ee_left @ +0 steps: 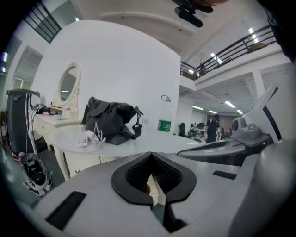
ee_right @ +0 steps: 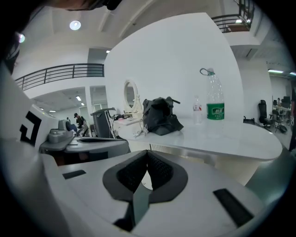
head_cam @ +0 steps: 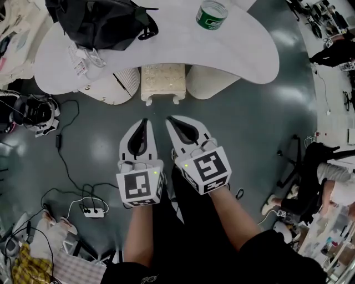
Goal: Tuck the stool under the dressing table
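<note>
Grey floor (head_cam: 255, 127) | stool (head_cam: 162, 82) sat tucked under the white surface (head_cam: 166, 52) | left tongs (head_cam: 144, 123) and right tongs (head_cam: 172, 121) hovered before it, both pressed together, empty.

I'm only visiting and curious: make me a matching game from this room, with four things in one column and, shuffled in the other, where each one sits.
Things:
1. stool
2. black bag
3. bottle
4. power strip

Places:
A. on the floor, lower left in the head view
B. on the white table, at its left end
C. between the table's two pedestals, at its front edge
D. on the table, right of the bag

Pairs: 1-C, 2-B, 3-D, 4-A.
</note>
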Motion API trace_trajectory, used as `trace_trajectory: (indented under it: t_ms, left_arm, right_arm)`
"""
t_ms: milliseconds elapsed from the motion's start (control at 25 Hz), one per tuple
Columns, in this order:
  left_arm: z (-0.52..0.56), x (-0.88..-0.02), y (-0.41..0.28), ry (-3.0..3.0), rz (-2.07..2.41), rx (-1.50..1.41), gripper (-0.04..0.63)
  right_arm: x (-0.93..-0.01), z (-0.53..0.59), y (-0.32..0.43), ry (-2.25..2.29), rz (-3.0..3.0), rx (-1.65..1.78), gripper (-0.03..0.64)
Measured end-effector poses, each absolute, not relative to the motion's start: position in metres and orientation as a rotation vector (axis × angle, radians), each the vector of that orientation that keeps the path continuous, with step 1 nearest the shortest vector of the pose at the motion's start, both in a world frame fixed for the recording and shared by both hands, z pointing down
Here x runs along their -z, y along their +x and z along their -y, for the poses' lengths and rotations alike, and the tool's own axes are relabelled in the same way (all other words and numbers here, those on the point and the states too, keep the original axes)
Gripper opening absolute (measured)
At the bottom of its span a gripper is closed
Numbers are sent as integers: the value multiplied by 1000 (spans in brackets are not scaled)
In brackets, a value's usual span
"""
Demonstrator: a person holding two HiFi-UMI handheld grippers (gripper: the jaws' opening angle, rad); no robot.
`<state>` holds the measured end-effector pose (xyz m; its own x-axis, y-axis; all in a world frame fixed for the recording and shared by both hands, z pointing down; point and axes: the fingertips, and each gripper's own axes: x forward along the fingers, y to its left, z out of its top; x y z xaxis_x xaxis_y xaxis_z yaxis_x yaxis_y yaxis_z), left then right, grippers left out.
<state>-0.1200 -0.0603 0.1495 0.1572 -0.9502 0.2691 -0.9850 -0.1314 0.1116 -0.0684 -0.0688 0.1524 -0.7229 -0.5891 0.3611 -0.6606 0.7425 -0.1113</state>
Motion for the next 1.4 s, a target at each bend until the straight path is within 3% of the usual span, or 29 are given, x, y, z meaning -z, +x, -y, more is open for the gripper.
trace_trajectory:
  t_ms: [560,960,1400]
  left_arm:
    - [2,17,-49,2463,1797,-294,5]
    - [-34,64,55,2481,1881,-296,5]
    - [-62,100,81,2436,2050,-243,5]
  right_arm:
    - [14,11,-10,1080,2741,-158,6]
    - [56,-24,88,947,2840,-128,6]
    - [82,-55,114,925,2879,-66,5]
